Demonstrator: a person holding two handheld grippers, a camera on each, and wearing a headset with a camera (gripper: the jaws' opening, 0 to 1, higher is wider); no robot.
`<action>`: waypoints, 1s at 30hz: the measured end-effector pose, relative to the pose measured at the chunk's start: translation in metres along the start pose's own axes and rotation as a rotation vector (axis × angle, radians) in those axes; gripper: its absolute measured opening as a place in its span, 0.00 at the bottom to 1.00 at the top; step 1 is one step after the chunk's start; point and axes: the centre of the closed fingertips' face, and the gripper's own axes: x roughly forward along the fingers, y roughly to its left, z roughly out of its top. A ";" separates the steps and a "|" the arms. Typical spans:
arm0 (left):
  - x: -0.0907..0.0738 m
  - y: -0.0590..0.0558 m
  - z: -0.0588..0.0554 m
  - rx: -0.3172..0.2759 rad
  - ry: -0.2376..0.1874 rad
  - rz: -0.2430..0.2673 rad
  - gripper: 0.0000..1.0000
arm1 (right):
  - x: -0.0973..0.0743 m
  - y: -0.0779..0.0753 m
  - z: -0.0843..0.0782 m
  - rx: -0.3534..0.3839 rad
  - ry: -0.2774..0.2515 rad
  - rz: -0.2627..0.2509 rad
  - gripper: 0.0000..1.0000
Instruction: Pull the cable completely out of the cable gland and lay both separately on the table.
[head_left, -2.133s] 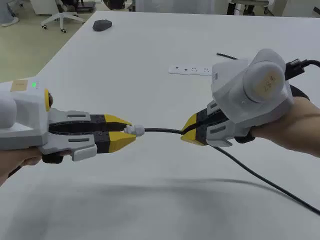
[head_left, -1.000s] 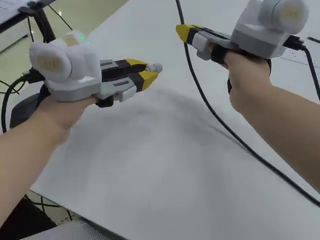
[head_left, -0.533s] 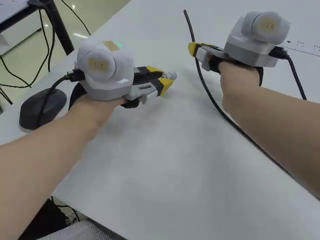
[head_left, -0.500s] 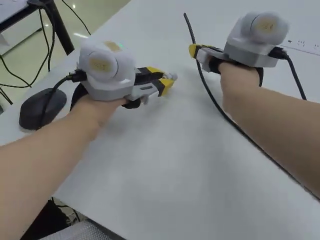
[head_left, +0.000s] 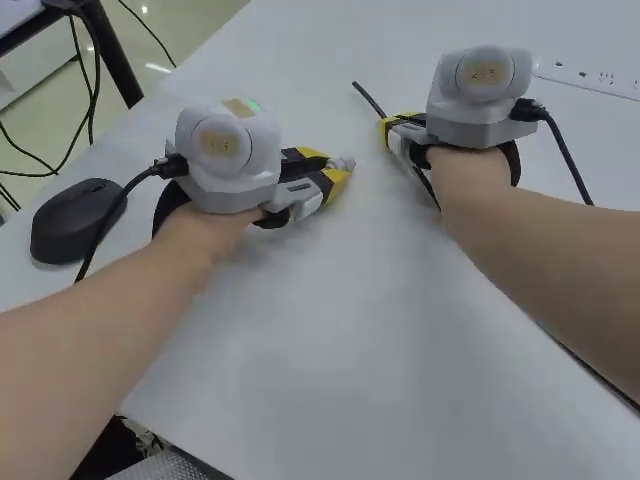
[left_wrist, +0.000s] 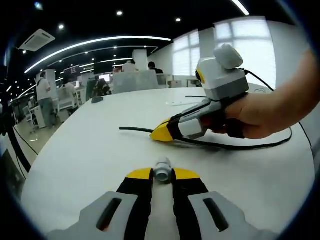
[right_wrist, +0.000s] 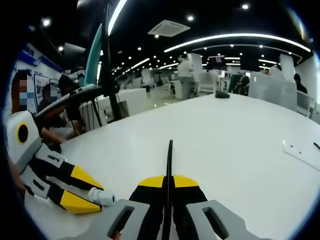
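left gripper (head_left: 335, 176) jaws pinching the white cable gland (left_wrist: 162, 169) at their tips, low over the table (head_left: 330, 330) | right gripper (right_wrist: 169, 183) squeezed onto the black cable (right_wrist: 169, 160), already clear of the gland | risk imo: gland rolls when I let go, or trailing cable sweeps it | no writing I can read

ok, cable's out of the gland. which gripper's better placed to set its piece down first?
Right, likely: the right gripper is tip-down at the table, its cable already lying along it. The left gripper grips the cable gland, height unclear.
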 end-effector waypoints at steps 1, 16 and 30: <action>0.000 -0.001 0.000 -0.006 -0.003 -0.003 0.15 | 0.000 -0.002 -0.002 -0.010 0.010 -0.013 0.00; 0.002 -0.003 -0.008 -0.019 -0.006 -0.004 0.18 | 0.000 0.001 0.000 -0.086 0.008 -0.021 0.16; -0.001 -0.015 0.013 -0.060 -0.022 -0.036 0.96 | -0.035 0.003 0.006 0.003 0.049 0.032 0.78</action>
